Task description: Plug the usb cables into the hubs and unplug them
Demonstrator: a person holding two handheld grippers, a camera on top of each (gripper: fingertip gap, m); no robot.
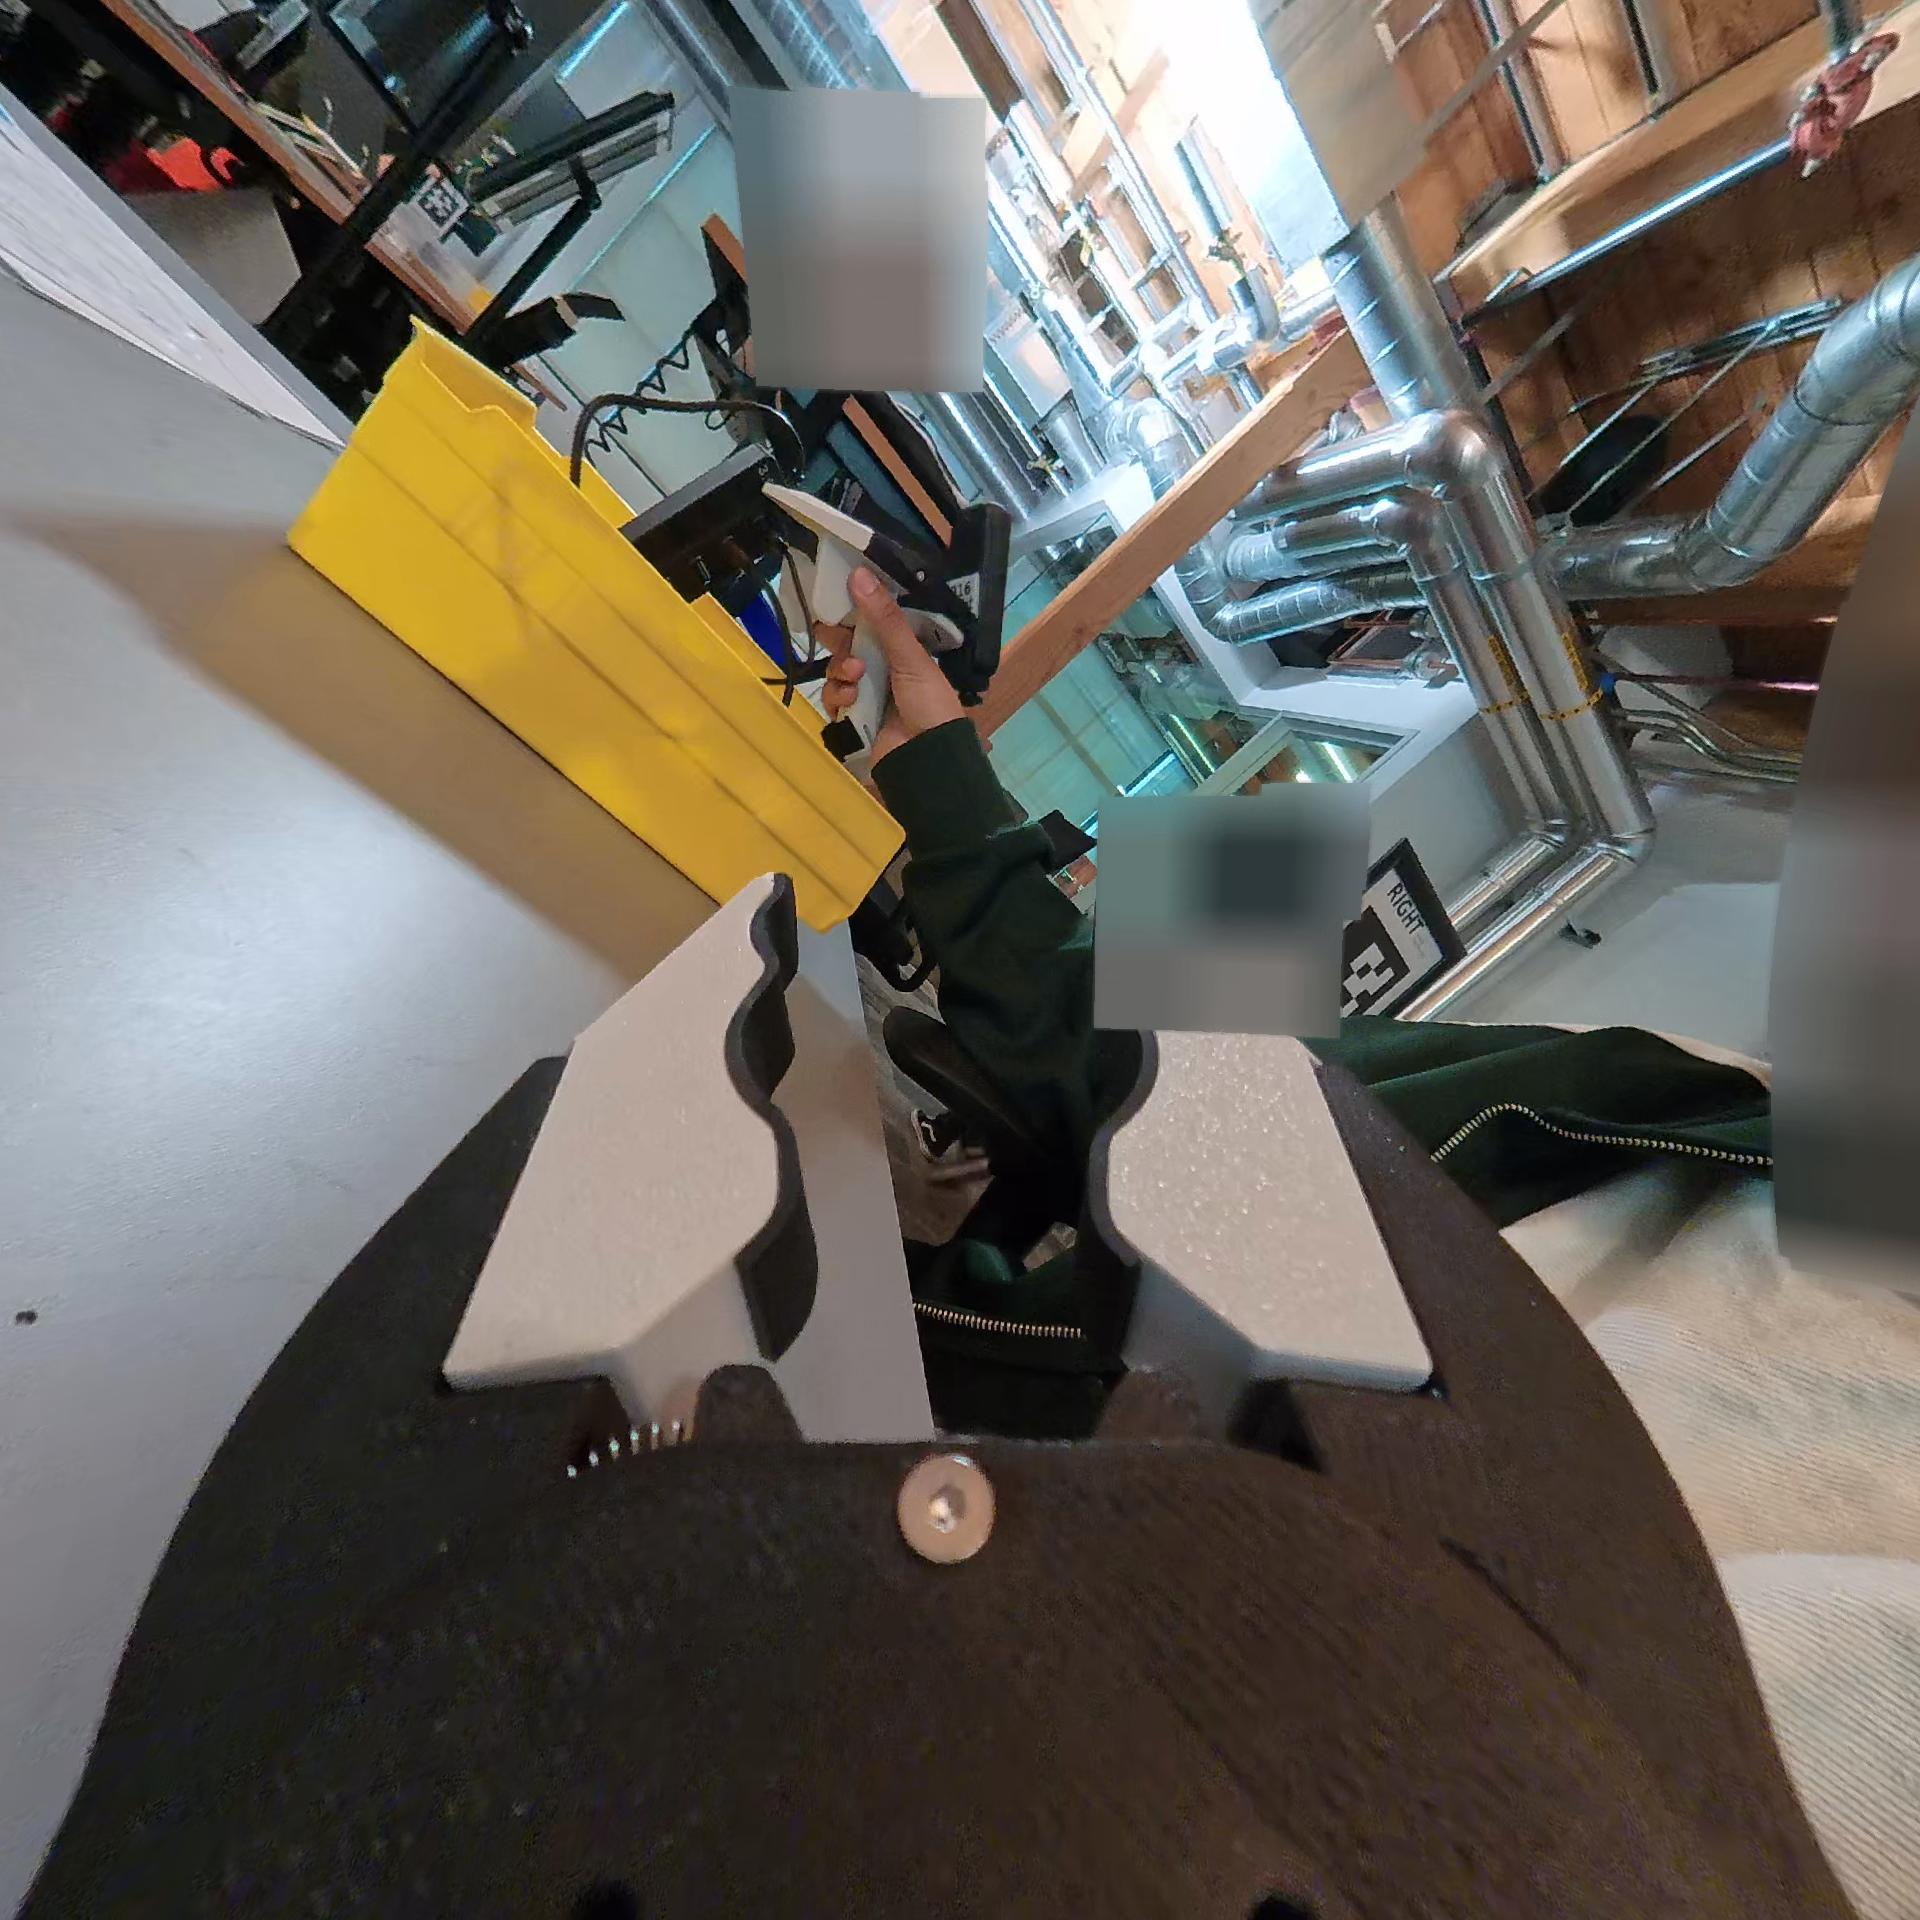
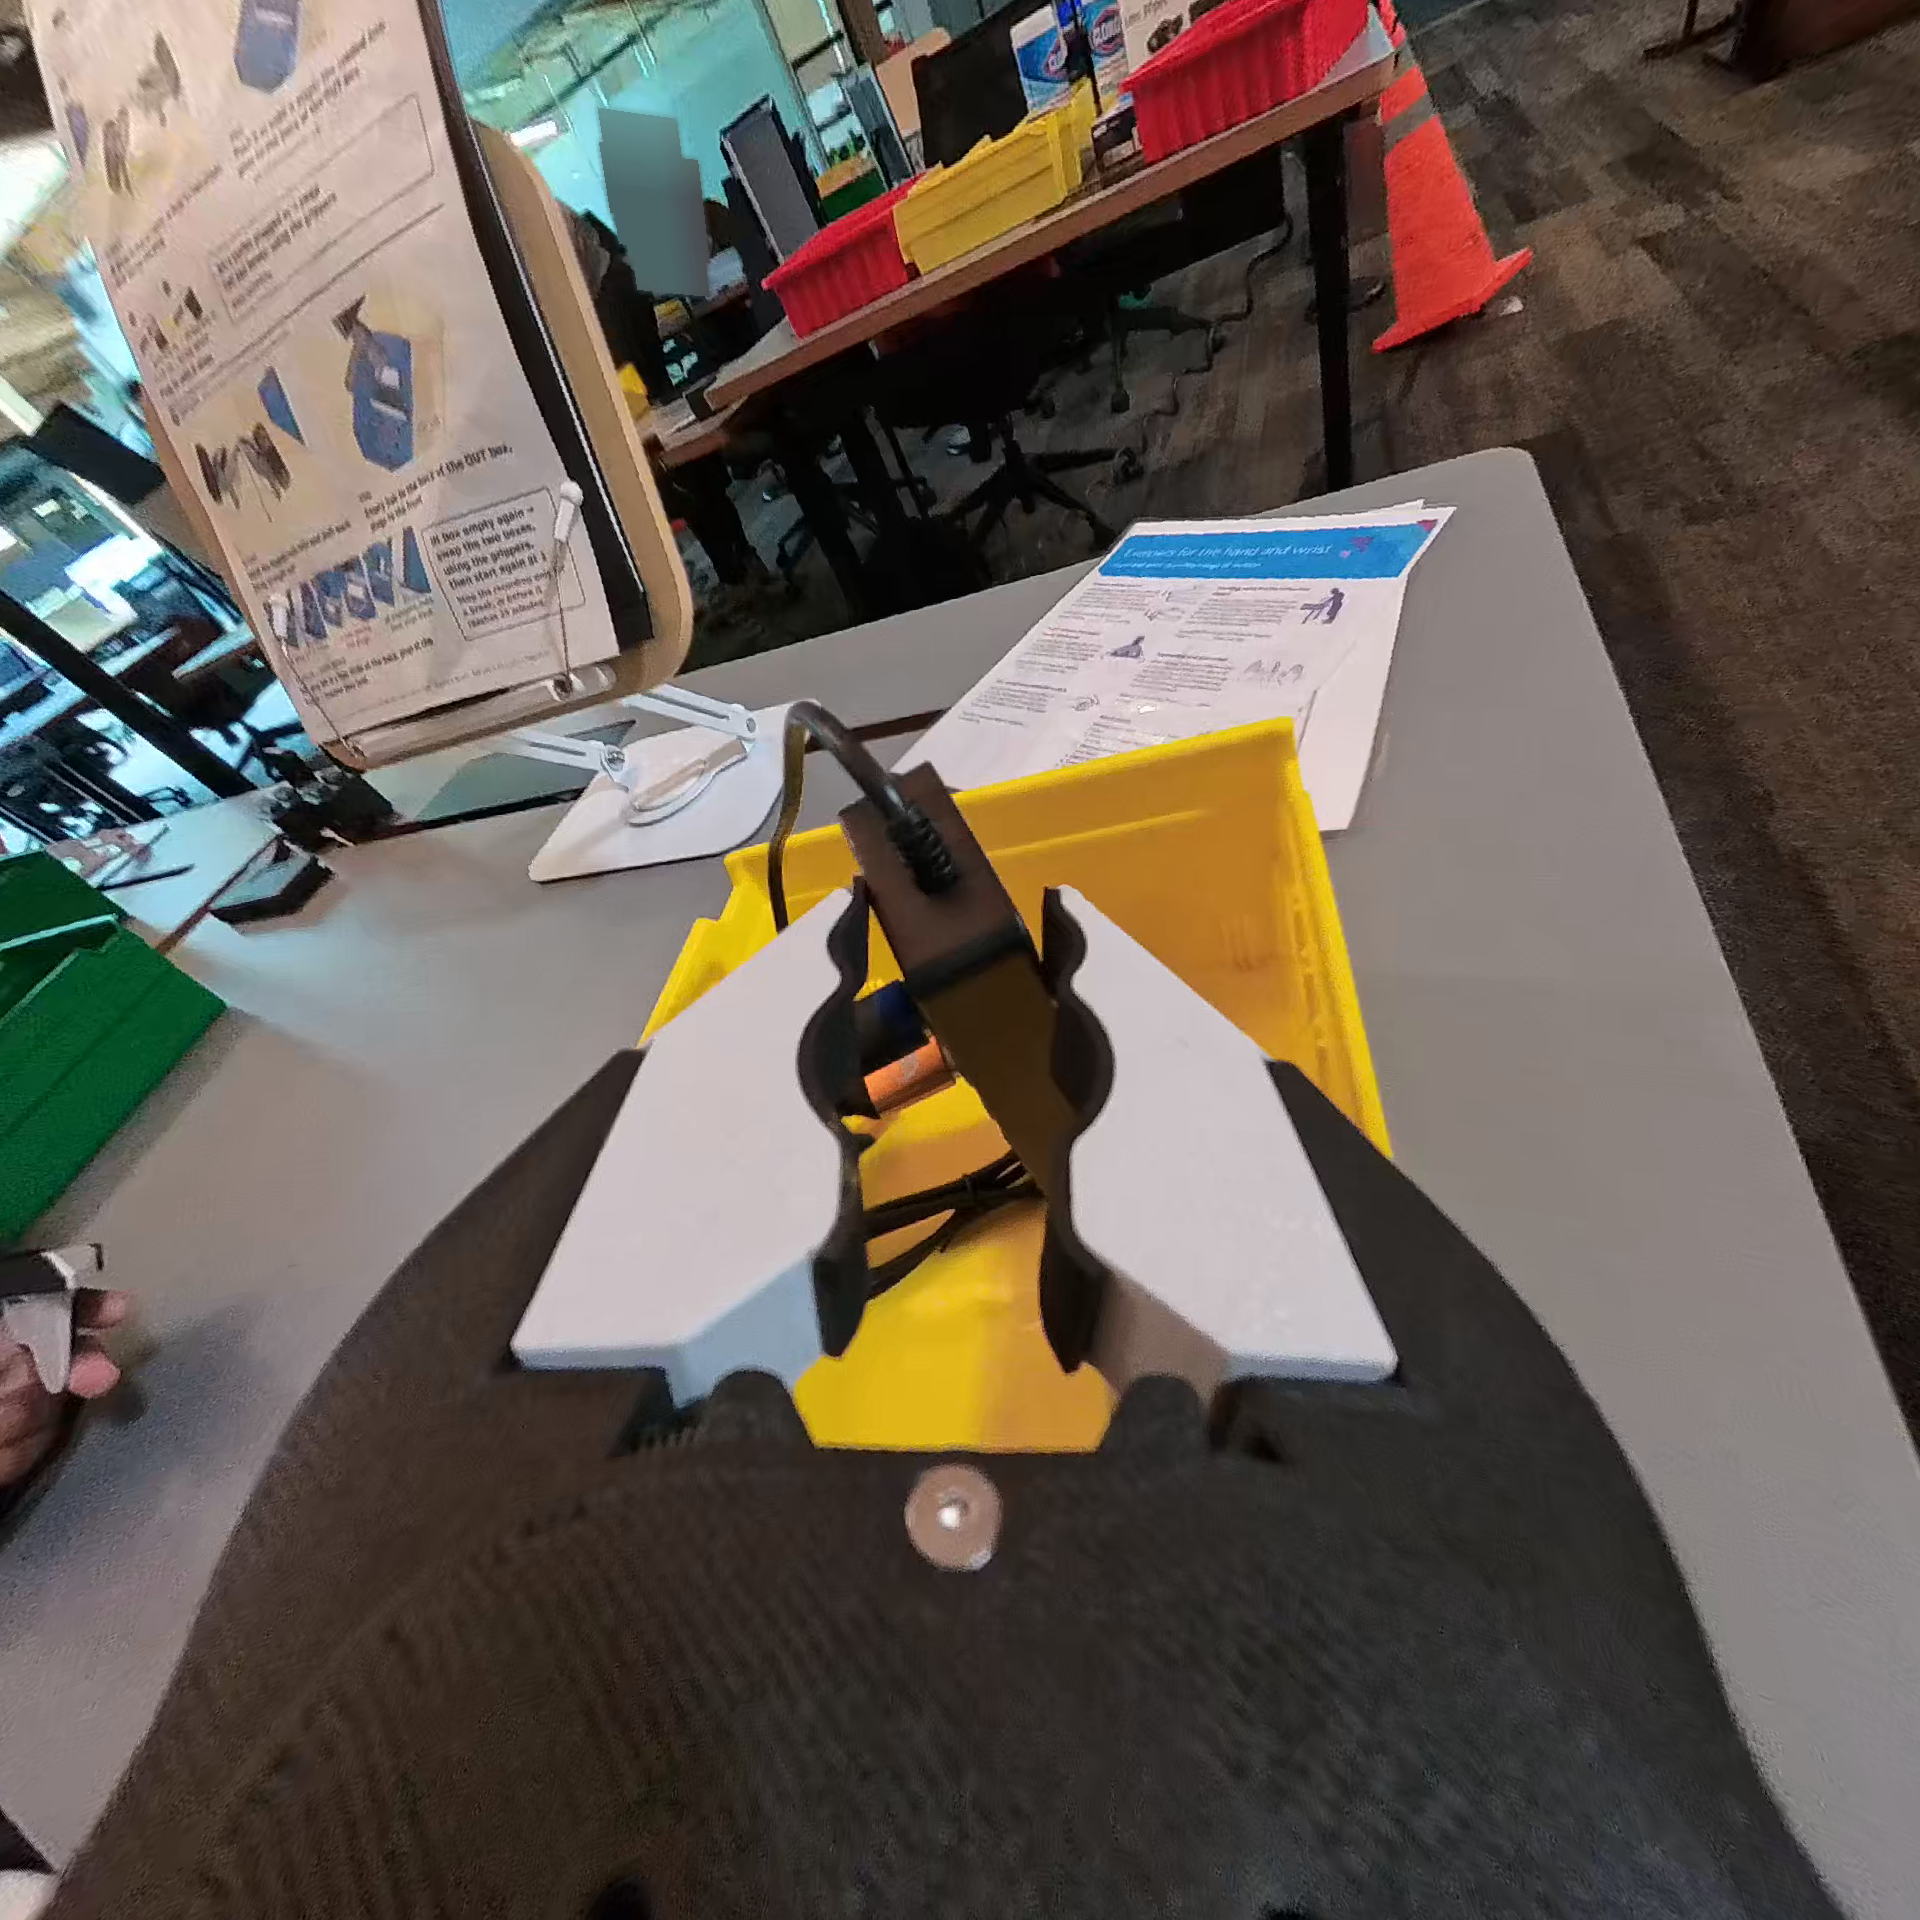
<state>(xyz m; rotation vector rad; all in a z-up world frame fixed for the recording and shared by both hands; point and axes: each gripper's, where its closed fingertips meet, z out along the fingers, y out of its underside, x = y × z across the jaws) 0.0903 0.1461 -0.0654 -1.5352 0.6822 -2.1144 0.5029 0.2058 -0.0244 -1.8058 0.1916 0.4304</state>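
Note:
My right gripper (image 2: pixel 951 904) is shut on a black USB hub (image 2: pixel 971 987) and holds it tilted above the yellow bin (image 2: pixel 1195 831). The hub's black cable (image 2: pixel 831 732) arches out of its top and drops into the bin, where bundled black cables (image 2: pixel 935 1205) lie. In the left wrist view the same hub (image 1: pixel 712 514) shows in the right gripper (image 1: pixel 821 530), held by a hand over the yellow bin (image 1: pixel 540 613). My left gripper (image 1: pixel 956 977) is open and empty, tilted sideways off the table's near edge, well apart from the bin.
The grey table (image 2: pixel 1558 1039) carries a printed sheet (image 2: pixel 1226 644) behind the bin, a document stand with an instruction poster (image 2: pixel 343 395) at back left, and a green bin (image 2: pixel 83 1018) at left. A hand (image 2: pixel 52 1351) rests at the left edge.

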